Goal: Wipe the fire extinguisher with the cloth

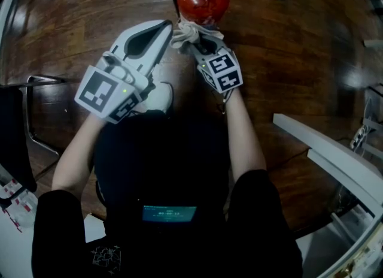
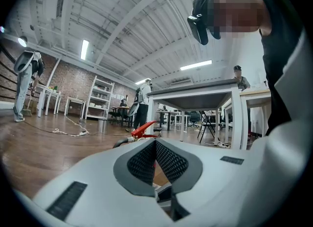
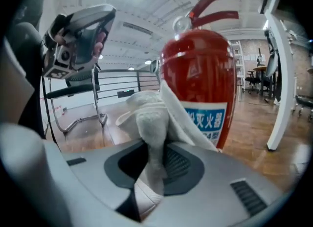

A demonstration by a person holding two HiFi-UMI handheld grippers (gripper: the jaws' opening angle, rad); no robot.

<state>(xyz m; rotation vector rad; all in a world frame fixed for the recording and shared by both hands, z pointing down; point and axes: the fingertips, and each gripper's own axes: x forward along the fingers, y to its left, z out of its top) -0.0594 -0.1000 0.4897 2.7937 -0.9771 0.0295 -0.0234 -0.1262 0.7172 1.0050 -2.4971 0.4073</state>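
12 o'clock: fire extinguisher (image 1: 201, 1) is stood upright on floor (image 1: 287, 61) | cloth (image 1: 187, 33) is pinched by right tongs (image 1: 202, 44) against its 7 o'clock side | left tongs (image 1: 166, 29) are pressed together, empty, at 10 o'clock | wiping is judged barely started; most of body is left

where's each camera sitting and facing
Head view: on the head, steeply down at the fire extinguisher; forearms, left gripper, right gripper show.
Left gripper view: on that gripper, low across the floor toward tables; its shut jaws show.
Right gripper view: on that gripper, facing the fire extinguisher; its jaws clamp the cloth.
All three show the fire extinguisher.
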